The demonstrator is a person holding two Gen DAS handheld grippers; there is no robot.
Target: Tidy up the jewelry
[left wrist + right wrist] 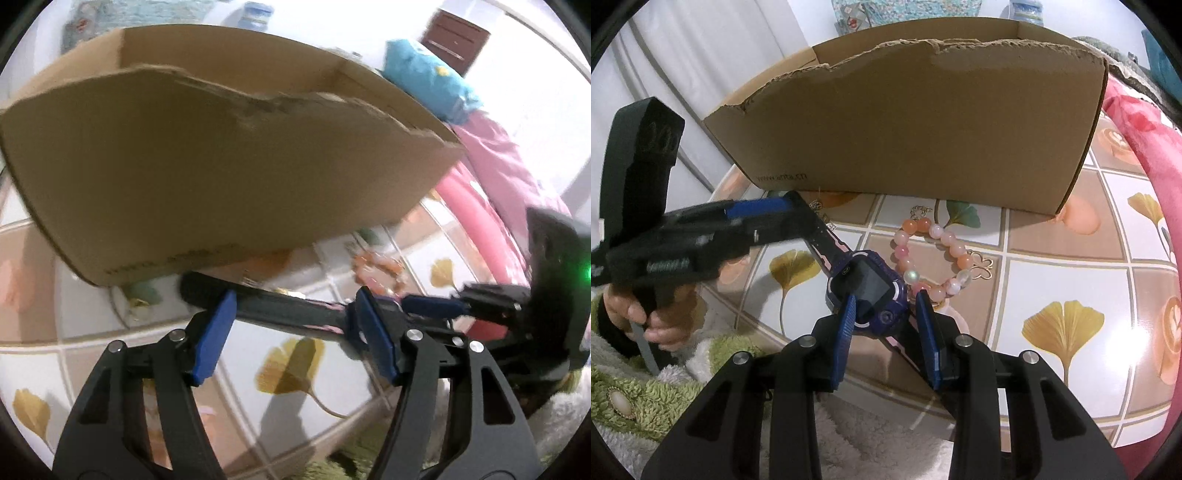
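Watch [867, 291] is a dark blue child's smartwatch with a black square screen and a black strap edged in pink. It sits at the near edge of the table [1071, 280], its case between the blue pads of my right gripper [886, 314], which are narrowed around the case; I cannot tell if both pads press it. My left gripper [295, 325] stands wide, the strap running across between its fingers; in the right wrist view one left finger [757, 206] lies against the strap's far end. Bracelet [934, 254] of peach, pink and white beads, with a gold butterfly charm, lies flat on the tablecloth just beside the watch. Cardboard box [916, 125] stands behind both, toward the table's far edge, top open, front rim torn ragged; its contents are hidden from both cameras. Pink cloth [1137, 122] drapes along the table's right edge.
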